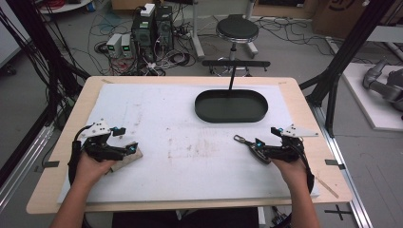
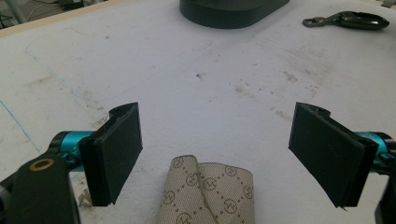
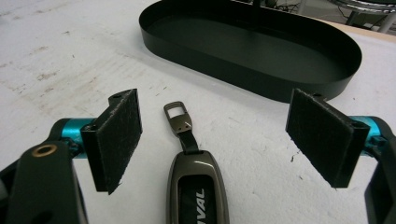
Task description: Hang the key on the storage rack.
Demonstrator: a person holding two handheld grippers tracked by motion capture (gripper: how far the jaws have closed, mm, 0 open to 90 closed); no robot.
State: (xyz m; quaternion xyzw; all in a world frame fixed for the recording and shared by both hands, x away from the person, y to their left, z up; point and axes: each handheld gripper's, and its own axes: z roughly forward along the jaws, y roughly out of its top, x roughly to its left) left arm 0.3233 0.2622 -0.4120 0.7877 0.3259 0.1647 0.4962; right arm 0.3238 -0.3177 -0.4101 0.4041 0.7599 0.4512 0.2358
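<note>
Both my grippers stand wide over their things, nothing gripped.

My left gripper [image 2: 215,154] has its jaws spread wide; the folded beige patterned strap [image 2: 208,193] lies flat on the white mat [image 1: 180,114] between them, at 6 o'clock in the left gripper view, touching neither pad. From above, that strap [image 1: 129,158] sits at about 8 o'clock on the mat, just under my left gripper [image 1: 124,138]. My right gripper [image 3: 217,140] is just as wide; the dark key fob [image 3: 196,179] lies between its jaws, metal clip pointing to 12 o'clock, clear of both pads. The black oval tray [image 3: 299,88] lies beyond it, near, at 12 to 1 o'clock. From above, the fob [image 1: 251,146] lies at 4 o'clock on the mat.
</note>
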